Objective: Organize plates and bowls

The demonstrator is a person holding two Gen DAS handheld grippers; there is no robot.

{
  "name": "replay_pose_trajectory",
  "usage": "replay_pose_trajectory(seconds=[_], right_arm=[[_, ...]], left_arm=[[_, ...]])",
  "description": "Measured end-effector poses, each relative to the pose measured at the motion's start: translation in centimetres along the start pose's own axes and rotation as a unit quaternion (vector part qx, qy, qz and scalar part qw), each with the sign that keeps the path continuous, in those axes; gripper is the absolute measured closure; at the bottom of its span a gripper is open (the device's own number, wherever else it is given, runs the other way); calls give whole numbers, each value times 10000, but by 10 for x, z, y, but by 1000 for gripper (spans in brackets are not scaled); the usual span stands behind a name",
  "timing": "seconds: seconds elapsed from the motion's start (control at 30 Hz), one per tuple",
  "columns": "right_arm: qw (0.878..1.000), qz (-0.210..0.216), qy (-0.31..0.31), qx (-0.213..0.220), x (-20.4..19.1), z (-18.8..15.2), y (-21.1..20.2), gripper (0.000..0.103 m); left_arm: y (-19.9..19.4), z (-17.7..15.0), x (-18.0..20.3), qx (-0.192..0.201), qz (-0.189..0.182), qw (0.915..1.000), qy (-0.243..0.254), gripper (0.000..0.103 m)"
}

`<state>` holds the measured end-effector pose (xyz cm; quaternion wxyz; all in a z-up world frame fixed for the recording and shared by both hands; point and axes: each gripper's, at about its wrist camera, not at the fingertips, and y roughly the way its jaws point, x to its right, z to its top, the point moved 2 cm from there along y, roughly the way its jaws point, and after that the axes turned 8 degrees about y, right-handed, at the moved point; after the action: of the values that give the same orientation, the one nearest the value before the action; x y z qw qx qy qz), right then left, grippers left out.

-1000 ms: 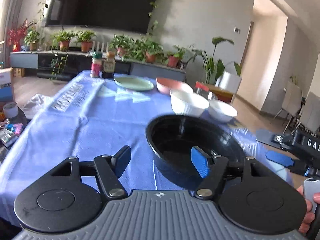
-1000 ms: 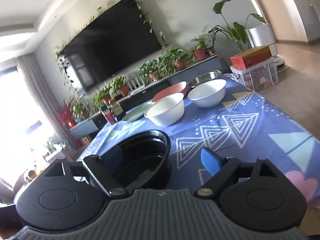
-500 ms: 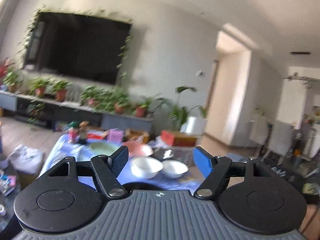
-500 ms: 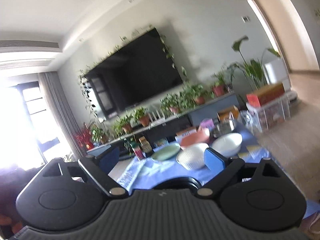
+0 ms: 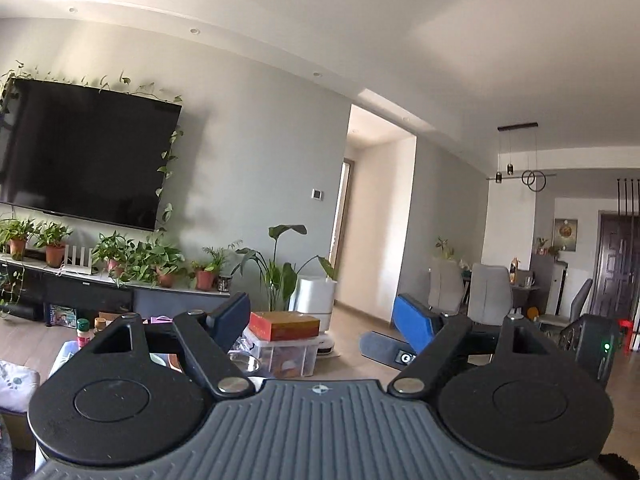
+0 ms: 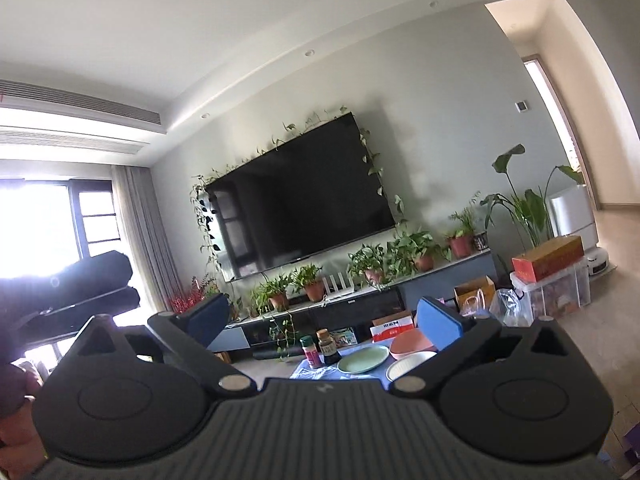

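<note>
Green plate (image 6: 363, 359) & white bowl (image 6: 409, 364): glossy glazed. Claw pads (image 6: 440, 329): matt blue rubber-like. Storage box (image 5: 280, 354): clear plastic.

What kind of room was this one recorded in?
Most likely a home living room: a wall-mounted TV, potted plants along a low media console, and a dining area with chairs beyond.

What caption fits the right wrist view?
Right gripper, jaws open and empty, raised toward the TV; green plate and pink bowl below.
</note>
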<state>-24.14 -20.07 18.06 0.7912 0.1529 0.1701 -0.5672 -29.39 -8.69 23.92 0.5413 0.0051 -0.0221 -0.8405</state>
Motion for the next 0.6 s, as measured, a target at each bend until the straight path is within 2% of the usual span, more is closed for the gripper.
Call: replay_pose_trajectory(seconds=[0.27, 0.4, 0.6], right_arm=[[9996, 183, 199, -119, 5, 2, 11, 0], [9992, 204, 306, -178, 12, -3, 20, 0], [9956, 125, 753, -550, 45, -19, 61, 0]], left_arm=[[3, 2, -21, 76, 201, 9996, -158, 25], [30, -7, -44, -78, 256, 9991, -326, 25], [84, -41, -87, -475, 302, 9962, -657, 24]])
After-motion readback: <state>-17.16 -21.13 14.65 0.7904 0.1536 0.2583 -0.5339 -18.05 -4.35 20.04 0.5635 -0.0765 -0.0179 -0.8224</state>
